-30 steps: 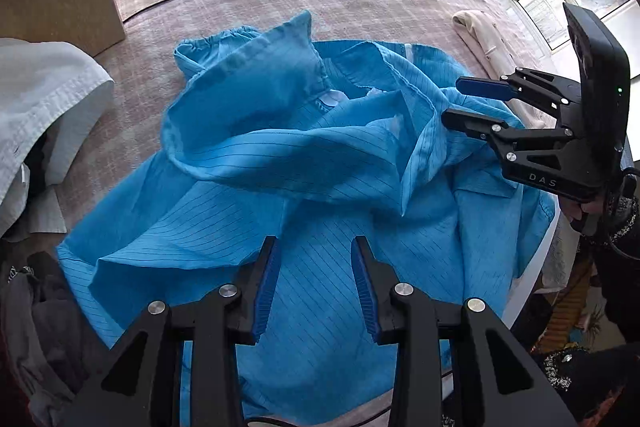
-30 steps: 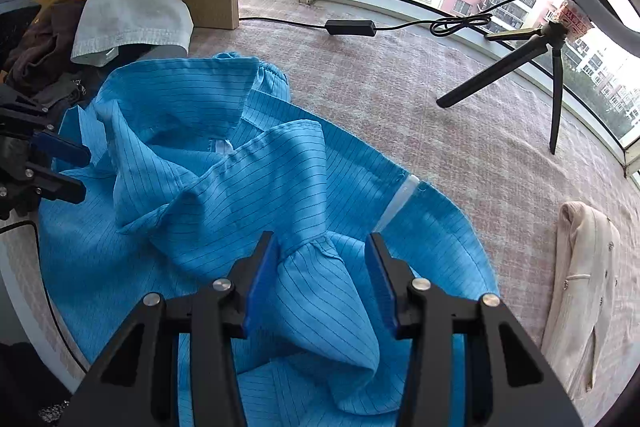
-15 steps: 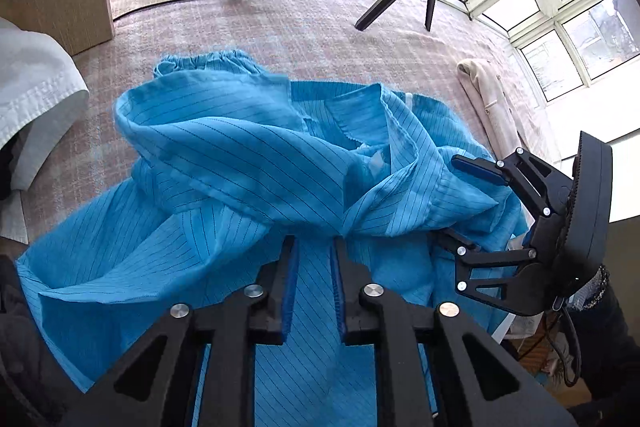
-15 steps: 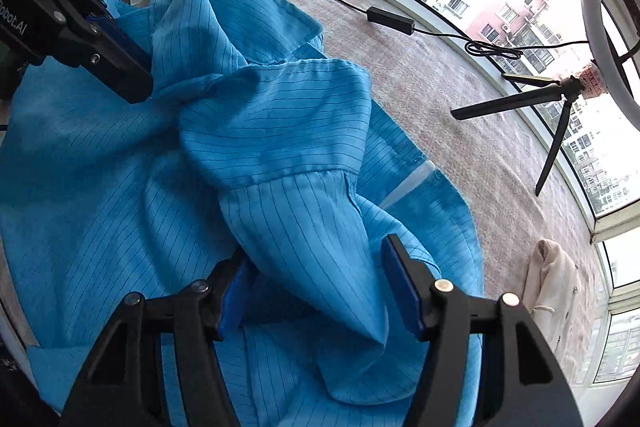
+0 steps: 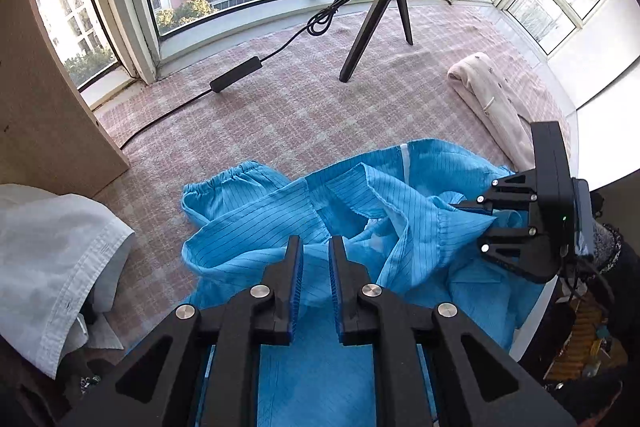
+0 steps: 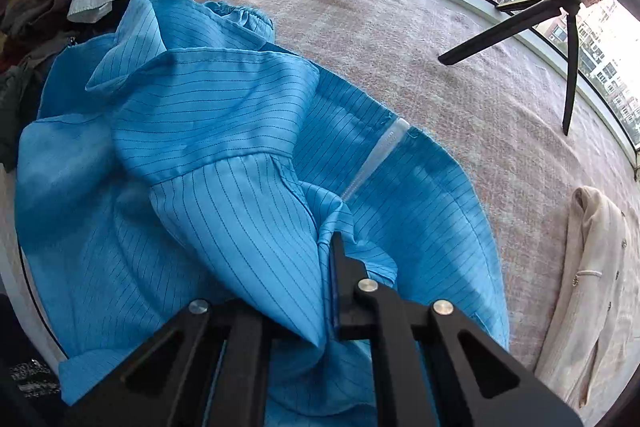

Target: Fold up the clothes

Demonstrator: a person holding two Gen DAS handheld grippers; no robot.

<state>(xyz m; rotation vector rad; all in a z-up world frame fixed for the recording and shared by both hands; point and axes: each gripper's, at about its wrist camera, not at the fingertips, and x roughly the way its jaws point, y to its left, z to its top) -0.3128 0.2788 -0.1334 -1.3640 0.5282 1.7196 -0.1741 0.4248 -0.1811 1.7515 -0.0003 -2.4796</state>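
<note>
While the blue pinstriped garment lay crumpled on the pink checked cloth, a white garment was seen heaped just left of it. The left gripper was held over the garment's near part, its jaws drawn close with a narrow gap; whether fabric was pinched there could not be told. To the garment's right, the right gripper was clamped on a raised fold of it, cloth draped across one finger. Beyond the garment a ring-light tripod stood, and a cream garment was laid at its far right.
</note>
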